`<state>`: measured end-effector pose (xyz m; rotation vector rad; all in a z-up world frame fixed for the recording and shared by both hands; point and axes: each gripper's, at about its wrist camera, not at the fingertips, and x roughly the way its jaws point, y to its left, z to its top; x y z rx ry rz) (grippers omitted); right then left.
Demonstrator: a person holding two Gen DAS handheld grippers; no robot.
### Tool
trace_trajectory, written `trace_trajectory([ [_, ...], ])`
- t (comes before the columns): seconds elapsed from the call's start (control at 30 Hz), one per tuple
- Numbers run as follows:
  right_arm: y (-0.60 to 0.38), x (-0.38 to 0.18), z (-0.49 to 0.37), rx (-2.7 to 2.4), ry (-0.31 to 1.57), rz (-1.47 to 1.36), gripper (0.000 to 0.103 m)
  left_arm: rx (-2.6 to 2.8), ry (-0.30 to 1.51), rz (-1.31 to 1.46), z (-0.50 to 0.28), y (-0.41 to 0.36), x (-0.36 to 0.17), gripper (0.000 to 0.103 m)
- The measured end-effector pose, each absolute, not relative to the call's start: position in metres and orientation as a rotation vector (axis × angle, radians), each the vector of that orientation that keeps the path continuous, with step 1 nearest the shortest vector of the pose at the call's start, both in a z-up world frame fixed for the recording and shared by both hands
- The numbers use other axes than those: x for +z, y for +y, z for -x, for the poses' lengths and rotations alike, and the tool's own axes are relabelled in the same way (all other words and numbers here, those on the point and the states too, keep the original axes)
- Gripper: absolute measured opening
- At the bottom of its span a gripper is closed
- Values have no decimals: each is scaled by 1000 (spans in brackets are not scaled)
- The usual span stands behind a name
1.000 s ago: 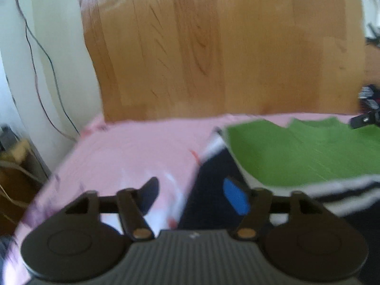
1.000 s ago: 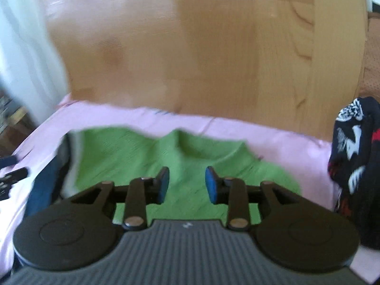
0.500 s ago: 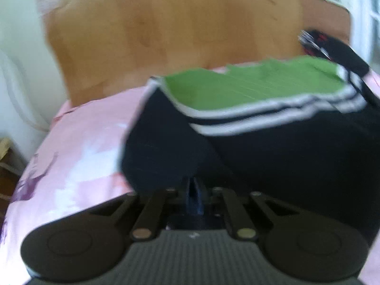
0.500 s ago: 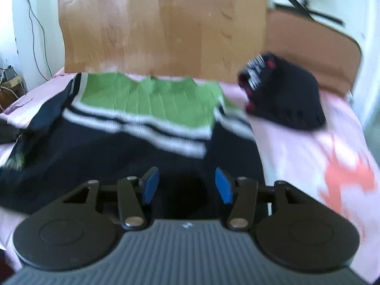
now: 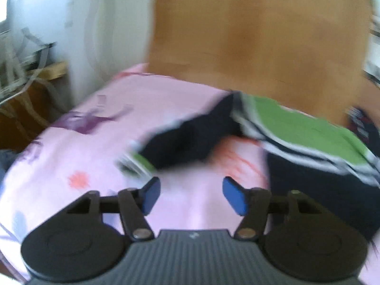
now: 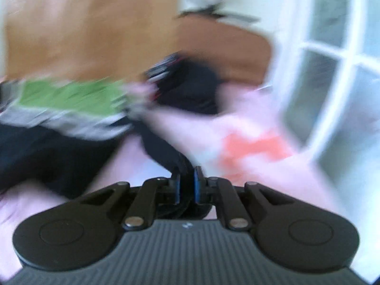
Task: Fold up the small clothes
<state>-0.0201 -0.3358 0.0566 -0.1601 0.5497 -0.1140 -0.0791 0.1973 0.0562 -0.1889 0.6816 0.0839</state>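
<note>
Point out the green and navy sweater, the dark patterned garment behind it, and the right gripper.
green and navy sweater (image 5: 308, 130): left wrist view, on its green upper panel.
dark patterned garment (image 6: 190, 90): right wrist view, on its dark middle.
right gripper (image 6: 187, 185): right wrist view, between its fingertips, clamped on a navy sleeve.

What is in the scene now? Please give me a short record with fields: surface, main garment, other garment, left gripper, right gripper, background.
surface: pink bedsheet with printed patterns
main garment: sweater, green top, white stripes, dark navy body, lying on the sheet
other garment: dark garment in a heap behind the sweater
left gripper: left gripper open, jaws have just been opening, nothing between them
right gripper: right gripper shut on the sweater's dark sleeve, jaws have just been closing
background: wooden headboard; both views blurred
</note>
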Motion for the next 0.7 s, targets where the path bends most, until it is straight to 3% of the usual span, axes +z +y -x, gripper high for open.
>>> trace_trajectory([
  [0.03,-347,60,10,-211,520,214,23,32,678,174,92,188,55,87],
  [0.07,-356,61,-2,-326,512,282,40,-1,672,165,102,178,51,95],
  [0.1,-362,62,-8,-409,515,306,41,-32,663,151,114,165,49,100],
  [0.2,-373,78,19,-210,458,79,41,-68,632,64,145,135,43,102],
  [0.3,-363,64,42,203,525,-154,52,-63,619,-34,163,115,34,103],
  [0.47,-309,14,53,395,640,-62,53,-64,668,-164,164,91,18,97],
  [0.5,-303,7,49,400,654,-63,53,-65,679,-170,161,89,16,92],
  [0.57,-296,3,40,423,637,-93,52,-83,696,-139,163,91,15,72],
  [0.6,-297,4,32,450,649,-113,46,-110,709,-109,158,92,17,46],
  [0.63,-294,6,25,469,665,-135,15,-138,719,-81,155,94,19,19],
  [0.67,-290,11,15,478,666,-152,14,-150,720,-57,150,94,23,12],
  [0.7,-288,19,8,480,636,-164,14,-140,709,-38,145,95,28,11],
])
